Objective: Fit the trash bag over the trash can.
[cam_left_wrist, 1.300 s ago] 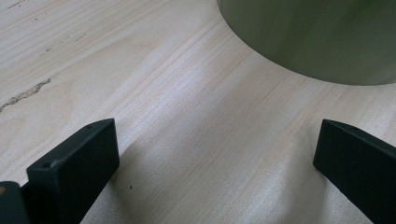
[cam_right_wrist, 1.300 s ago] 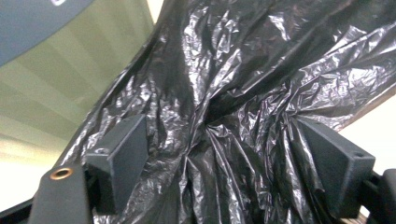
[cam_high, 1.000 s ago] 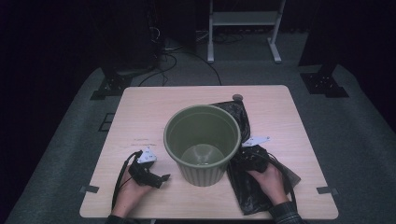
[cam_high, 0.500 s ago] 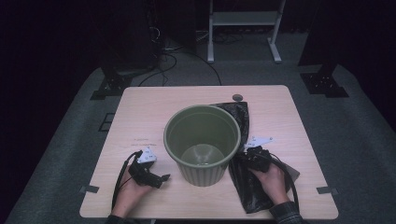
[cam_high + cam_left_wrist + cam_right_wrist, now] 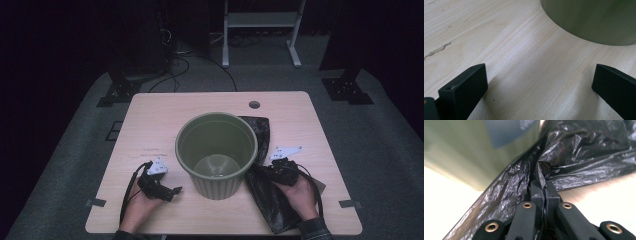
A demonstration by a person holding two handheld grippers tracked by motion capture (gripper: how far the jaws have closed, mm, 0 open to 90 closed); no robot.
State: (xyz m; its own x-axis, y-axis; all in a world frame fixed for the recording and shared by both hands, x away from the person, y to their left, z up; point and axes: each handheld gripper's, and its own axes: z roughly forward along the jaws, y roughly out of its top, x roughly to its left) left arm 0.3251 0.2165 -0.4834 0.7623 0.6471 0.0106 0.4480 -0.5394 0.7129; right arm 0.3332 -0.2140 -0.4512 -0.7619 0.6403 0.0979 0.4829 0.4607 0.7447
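1. Right then, at the centre of the high view an olive-green bin (image 5: 216, 152) stood upright and empty on the pale wooden table (image 5: 165, 112), its open mouth facing up.
2. Over on the right of that frame, a black plastic bag (image 5: 265, 197) lay crumpled on the tabletop, running from behind the bin's right side down toward the lower right edge and touching the bin's wall.
3. Down at lower right, the right gripper (image 5: 272, 172) sat on the bag just beside the bin, held in the person's right hand (image 5: 300, 192).
4. From the right gripper view, its jaws were pressed together on a pinched fold of the bag, glossy film bunching up around the tips, with the bin blurred at upper left.
5. At lower left of the high view, the left gripper (image 5: 175, 191) rested low over bare wood in the left hand (image 5: 137, 205), pointing toward the bin.
6. In the left gripper view, its jaws were spread wide with nothing between them, the bin's base curving across the upper right.
7. As for writing: a faint dark mark on the wood left of the bin was too small to read, and no label showed on bin or bag.
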